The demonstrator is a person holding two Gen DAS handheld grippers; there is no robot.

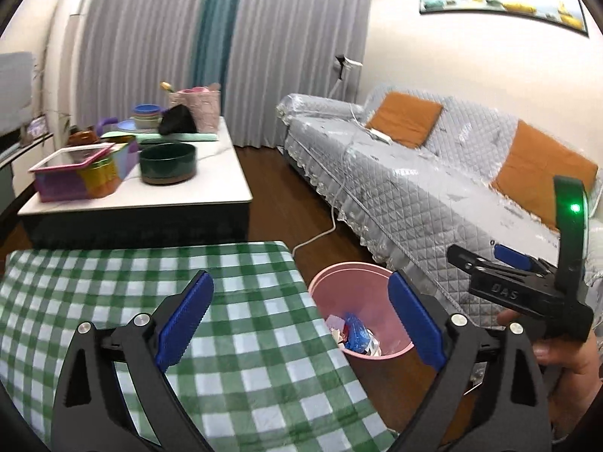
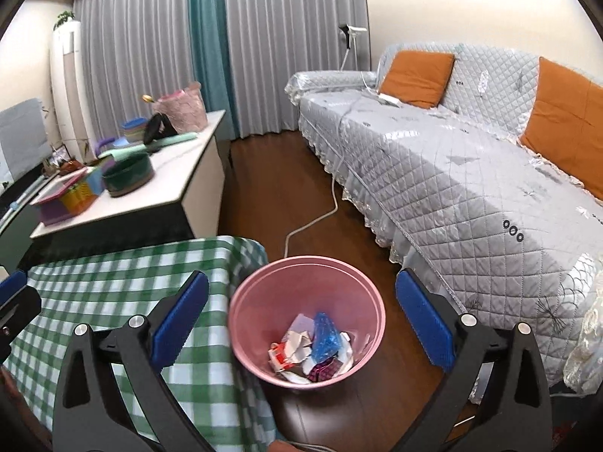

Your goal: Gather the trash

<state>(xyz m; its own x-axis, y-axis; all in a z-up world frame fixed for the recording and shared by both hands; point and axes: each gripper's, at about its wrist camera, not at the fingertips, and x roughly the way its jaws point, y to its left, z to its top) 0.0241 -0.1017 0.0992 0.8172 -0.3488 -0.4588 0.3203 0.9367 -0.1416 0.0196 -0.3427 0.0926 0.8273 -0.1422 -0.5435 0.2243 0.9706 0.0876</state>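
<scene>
A pink bin [image 2: 307,316] stands on the wooden floor between the checked table and the sofa; it holds crumpled wrappers [image 2: 314,350], among them a blue one. In the right wrist view my right gripper [image 2: 301,324] hangs above the bin, open, with nothing between its blue pads. In the left wrist view my left gripper [image 1: 301,324] is open and empty above the right edge of the green-and-white checked cloth [image 1: 150,301], with the bin [image 1: 358,301] just to its right. The right gripper [image 1: 501,275] shows there at the far right, held by a hand.
A grey quilted sofa [image 2: 471,188] with orange cushions runs along the right. A white coffee table [image 1: 169,184] behind carries a dark green bowl [image 1: 167,162], a coloured box, stacked bowls and baskets. A white cable [image 2: 320,214] trails on the floor toward the bin.
</scene>
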